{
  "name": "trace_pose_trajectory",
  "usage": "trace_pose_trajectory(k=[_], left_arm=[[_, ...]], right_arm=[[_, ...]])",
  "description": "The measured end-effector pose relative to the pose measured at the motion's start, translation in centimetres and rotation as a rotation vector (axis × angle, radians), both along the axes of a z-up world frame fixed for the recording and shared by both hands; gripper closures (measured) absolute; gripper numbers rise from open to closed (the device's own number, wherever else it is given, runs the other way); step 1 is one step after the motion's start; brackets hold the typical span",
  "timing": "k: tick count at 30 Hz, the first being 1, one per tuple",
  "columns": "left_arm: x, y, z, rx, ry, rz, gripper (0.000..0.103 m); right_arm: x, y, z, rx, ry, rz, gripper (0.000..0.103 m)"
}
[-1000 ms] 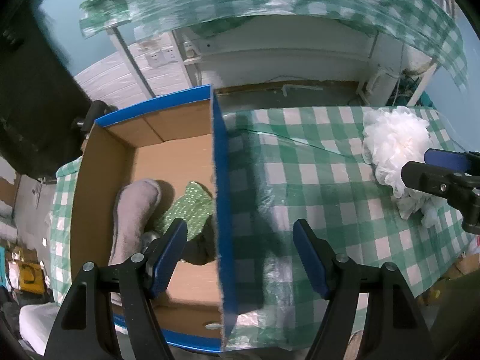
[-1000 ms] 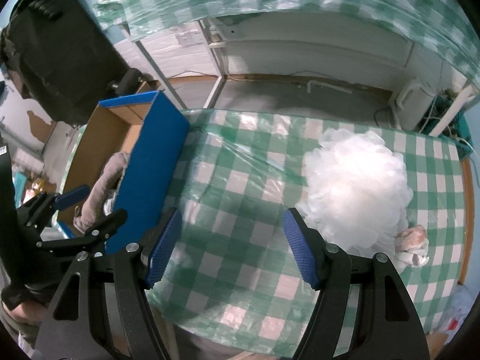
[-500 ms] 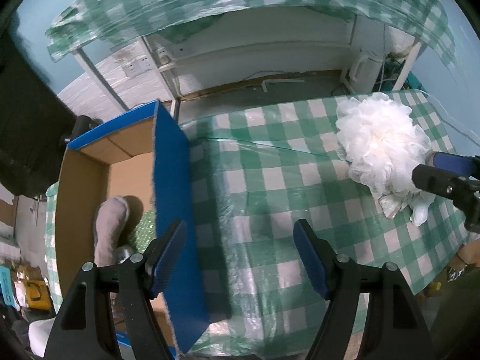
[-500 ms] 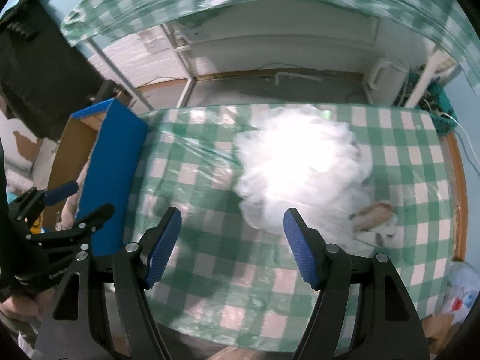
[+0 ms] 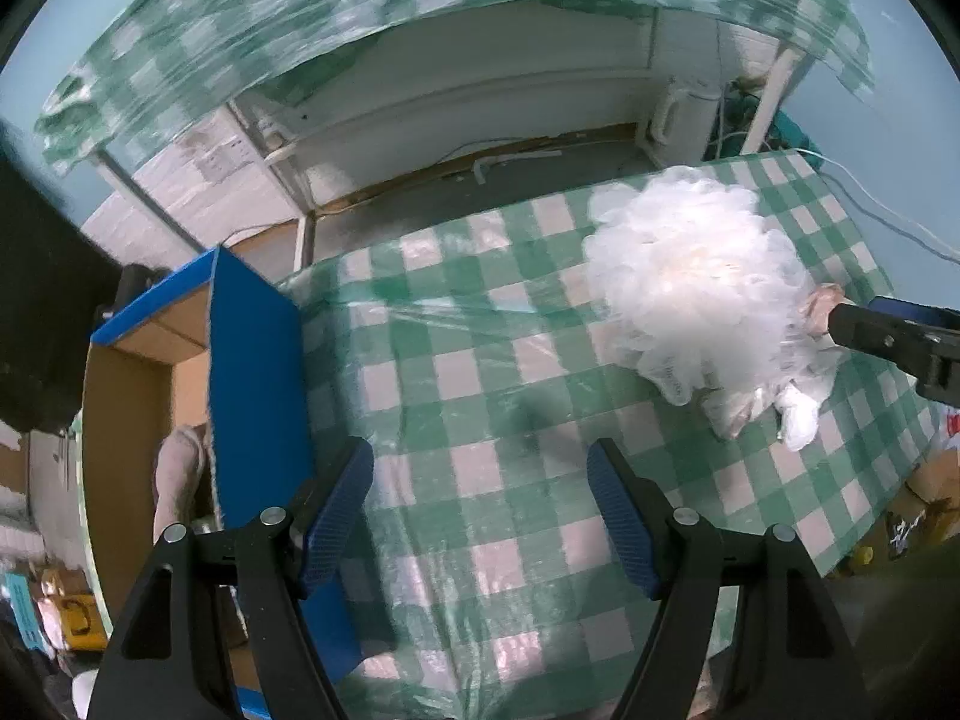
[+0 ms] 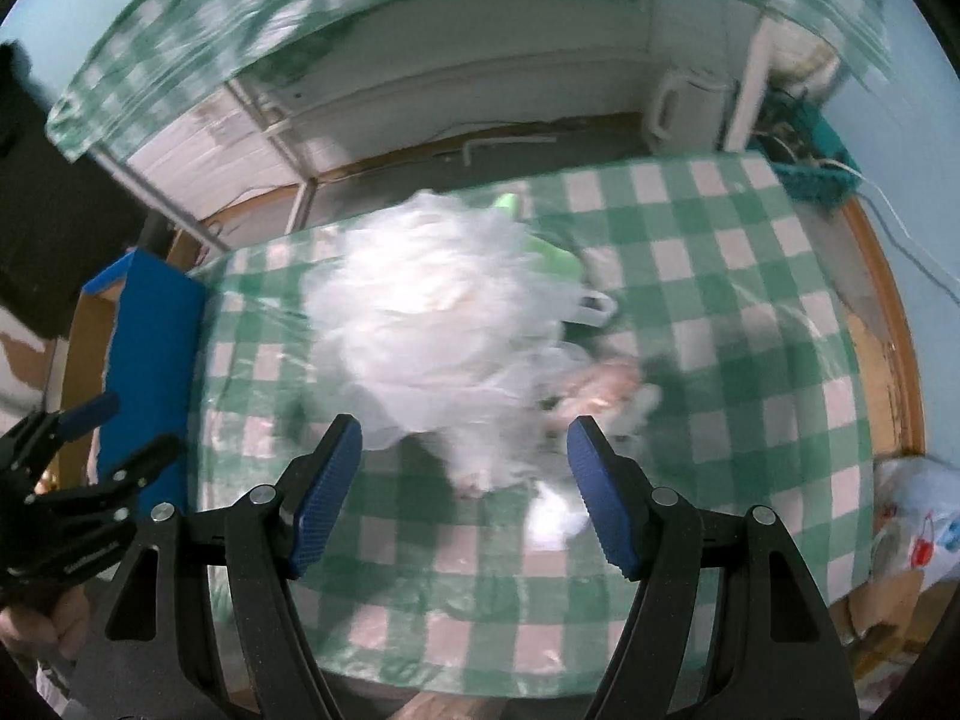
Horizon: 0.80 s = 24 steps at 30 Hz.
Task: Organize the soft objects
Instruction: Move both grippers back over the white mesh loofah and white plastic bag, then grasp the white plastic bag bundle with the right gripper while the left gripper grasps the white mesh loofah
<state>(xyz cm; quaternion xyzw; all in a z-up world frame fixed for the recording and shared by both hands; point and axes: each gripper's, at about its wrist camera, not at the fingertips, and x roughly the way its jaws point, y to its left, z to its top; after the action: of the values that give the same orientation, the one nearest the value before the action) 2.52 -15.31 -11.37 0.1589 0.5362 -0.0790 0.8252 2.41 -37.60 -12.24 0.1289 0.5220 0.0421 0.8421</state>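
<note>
Two handheld grippers pointed steeply down at a table (image 5: 480, 372) covered in green and white checked cloth under clear plastic.

The left gripper (image 5: 480, 516) had its blue-padded jaws spread wide with only bare cloth between them. A white mesh pouf (image 5: 690, 288) lay on the table ahead of these jaws and to their right, well apart from them. A cardboard box (image 5: 252, 330) with blue outer walls stood just left of the left jaw, and a grey soft item (image 5: 177, 474) showed inside it.

The right gripper (image 6: 465, 492) also had its jaws spread and empty. The pouf (image 6: 432, 312), blurred, lay just ahead of them, its lower fringe reaching toward the gap without touching either pad. A small pinkish item (image 6: 600, 390) lay beside the pouf, just ahead of the right jaw. The box (image 6: 150, 360) stood far to the left.
</note>
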Motion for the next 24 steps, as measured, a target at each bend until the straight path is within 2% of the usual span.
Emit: trace_pose_trajectory(k=[6, 10, 14, 24], left_arm=[[0.3, -1.8, -0.5, 0.003, -0.004, -0.031, 0.024], [0.8, -2.2, -1.8, 0.006, 0.030, -0.026, 0.024], [1.2, -2.8, -3.5, 0.010, 0.072, -0.021, 0.024], [1.5, -4.1, -5.6, 0.011, 0.119, -0.031, 0.024]], right_arm=[[-0.4, -2.7, -1.9, 0.011, 0.038, -0.053, 0.032], [-0.8, -3.4, -3.5, 0.010, 0.078, -0.058, 0.032], [-1.0, -3.6, -4.6, -0.003, 0.109, -0.051, 0.032], [-0.2, -3.1, -7.7, -0.046, 0.179, -0.026, 0.032]])
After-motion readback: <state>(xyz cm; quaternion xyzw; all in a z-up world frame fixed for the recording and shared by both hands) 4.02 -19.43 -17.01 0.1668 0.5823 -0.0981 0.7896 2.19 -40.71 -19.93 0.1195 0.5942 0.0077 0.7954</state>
